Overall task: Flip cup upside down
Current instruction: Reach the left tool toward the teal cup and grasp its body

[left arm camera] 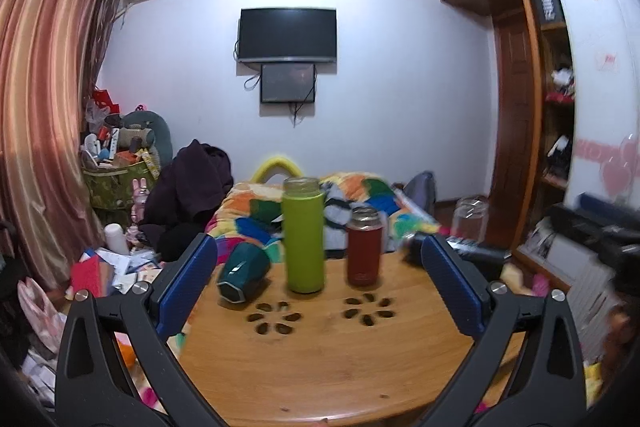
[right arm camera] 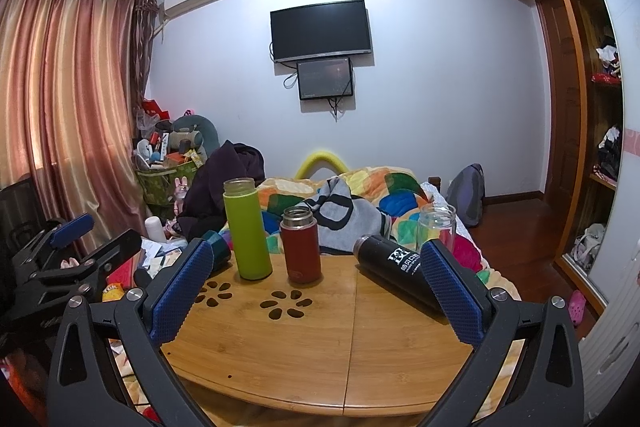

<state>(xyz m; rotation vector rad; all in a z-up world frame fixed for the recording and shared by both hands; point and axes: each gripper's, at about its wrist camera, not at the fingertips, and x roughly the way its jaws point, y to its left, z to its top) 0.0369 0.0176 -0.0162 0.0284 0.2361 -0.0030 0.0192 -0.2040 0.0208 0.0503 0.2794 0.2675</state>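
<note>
our left gripper [left arm camera: 318, 259] and right gripper [right arm camera: 316, 267] both spread wide and empty over the wooden table [right arm camera: 320, 339], we see green cup [left arm camera: 243, 273] on its side, black bottle [right arm camera: 394, 269] lying too, lime flask [right arm camera: 247, 229] and red flask [right arm camera: 300, 245] upright

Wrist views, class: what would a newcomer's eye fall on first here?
The tall green bottle stands upright near the far edge of the wooden table, with a shorter red flask upright to its right. A black bottle lies on its side at the right, and a dark green cup lies tipped over at the left.
</note>
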